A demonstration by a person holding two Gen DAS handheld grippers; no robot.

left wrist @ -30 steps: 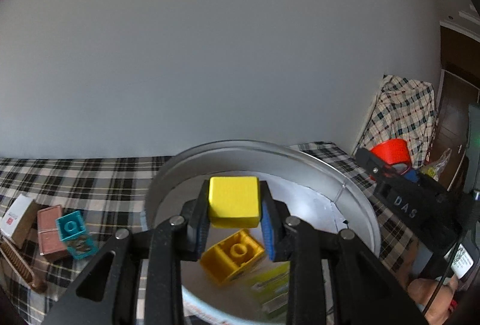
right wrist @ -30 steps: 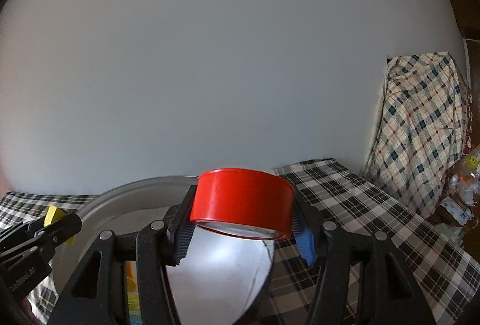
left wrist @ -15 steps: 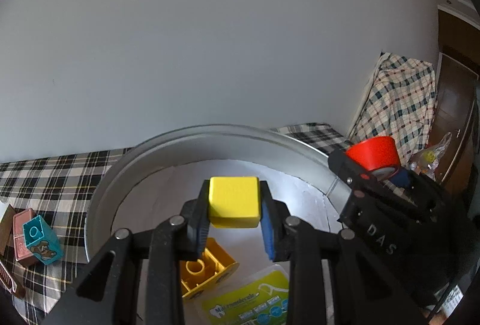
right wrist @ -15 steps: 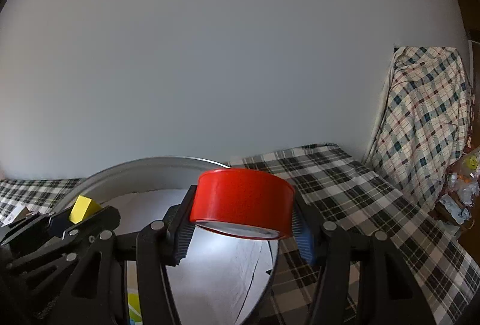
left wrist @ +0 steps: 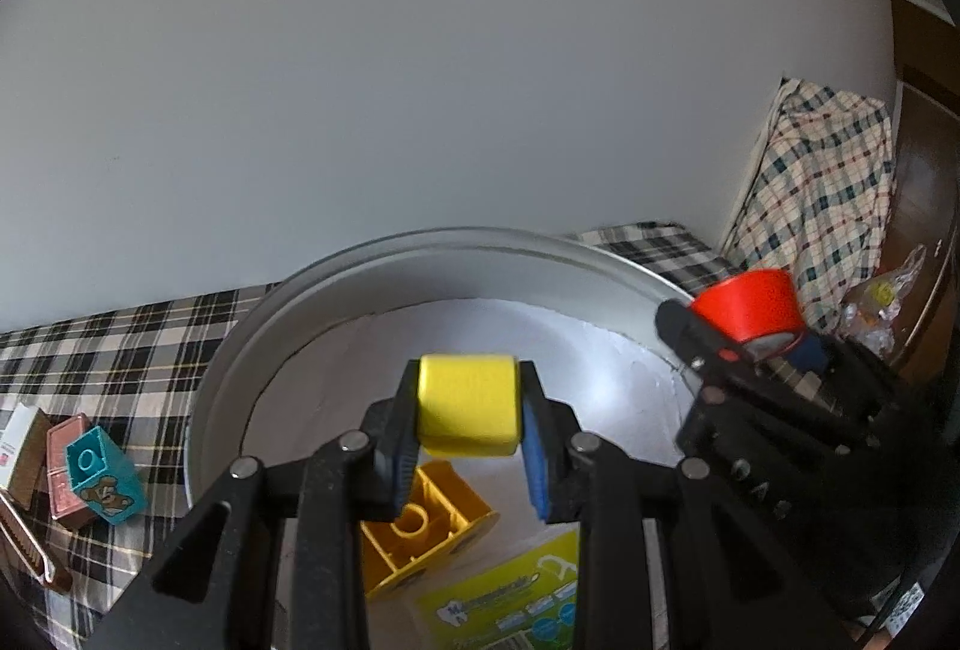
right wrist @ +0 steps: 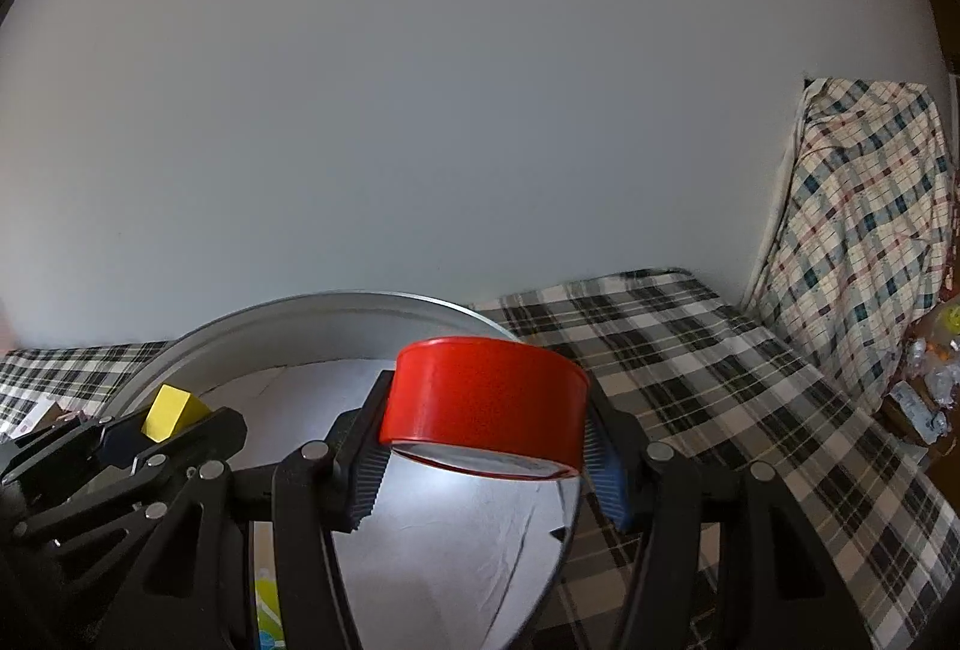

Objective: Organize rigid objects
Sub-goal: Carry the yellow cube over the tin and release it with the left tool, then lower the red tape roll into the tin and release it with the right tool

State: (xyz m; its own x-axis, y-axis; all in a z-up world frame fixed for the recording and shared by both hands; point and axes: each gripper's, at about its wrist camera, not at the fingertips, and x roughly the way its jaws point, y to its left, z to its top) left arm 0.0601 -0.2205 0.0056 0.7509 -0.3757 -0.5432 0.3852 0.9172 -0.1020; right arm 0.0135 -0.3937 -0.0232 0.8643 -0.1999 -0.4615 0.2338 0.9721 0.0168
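Sorting is partly done, as I judge it: the wide, round, silver metal basin (left wrist: 312, 290) on the plaid-covered desk (left wrist: 138, 338) already holds a hollow yellow plastic building brick (left wrist: 432, 524) lying on its side and a flat green-and-yellow printed packet (left wrist: 510, 596) near its closest edge, while two more things hang over it, not yet dropped. Still out on the desk, just beside the basin's left wall, lie a teal picture block (left wrist: 102, 476), a pink box (left wrist: 66, 464) touching it, a brown-and-white carton (left wrist: 18, 446) and a brown strip-like thing (left wrist: 30, 548) near the desk's left edge, so several pieces remain. The left claw (left wrist: 468, 410) has a solid yellow cube (left wrist: 468, 404) between its pads, above the basin's floor and over the hollow brick; its jaws are opening, the right pad looks just off the cube and the cube is blurred, so it seems to be slipping free. The right claw (right wrist: 480, 428) grips a red, round, shallow lid-like tin (right wrist: 486, 398) firmly by its sides, hovering over the basin's right rim
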